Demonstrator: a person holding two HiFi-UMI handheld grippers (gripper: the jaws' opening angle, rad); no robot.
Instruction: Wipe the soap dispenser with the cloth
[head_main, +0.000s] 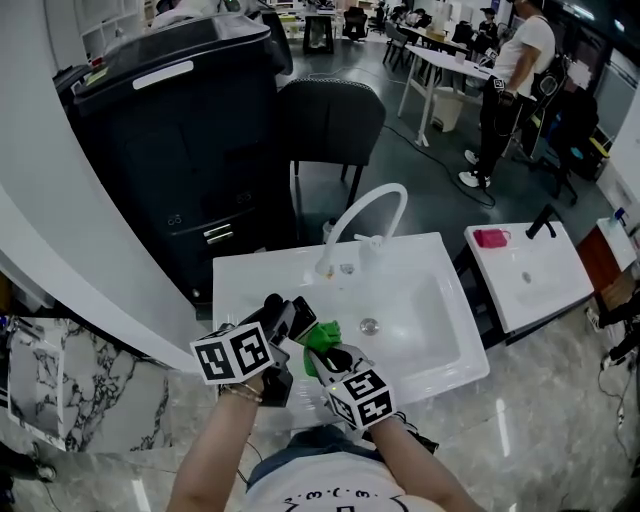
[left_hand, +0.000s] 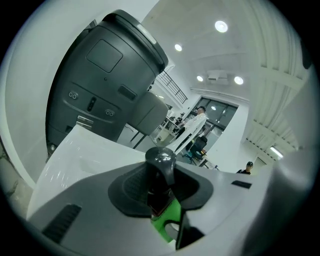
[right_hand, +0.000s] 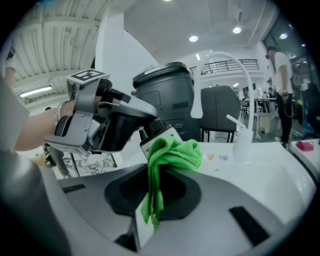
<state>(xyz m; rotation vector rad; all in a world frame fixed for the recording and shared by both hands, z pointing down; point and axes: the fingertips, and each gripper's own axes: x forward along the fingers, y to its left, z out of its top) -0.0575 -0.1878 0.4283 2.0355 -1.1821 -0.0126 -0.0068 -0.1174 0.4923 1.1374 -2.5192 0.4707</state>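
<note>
We count one dispenser (left_hand: 161, 161), one green cloth (right_hand: 172, 152) and two grippers. The left gripper (head_main: 286, 320) clamps the dark dispenser between its fingers, with the pump head showing above the pads. The right gripper (head_main: 322, 352) pinches the cloth, which bunches beyond its fingertips and lies against the dispenser's labelled side. Both hands sit close together over the front left corner of the sink (head_main: 440, 345), forearms reaching forward, grippers tilted slightly down and angled toward each other
</note>
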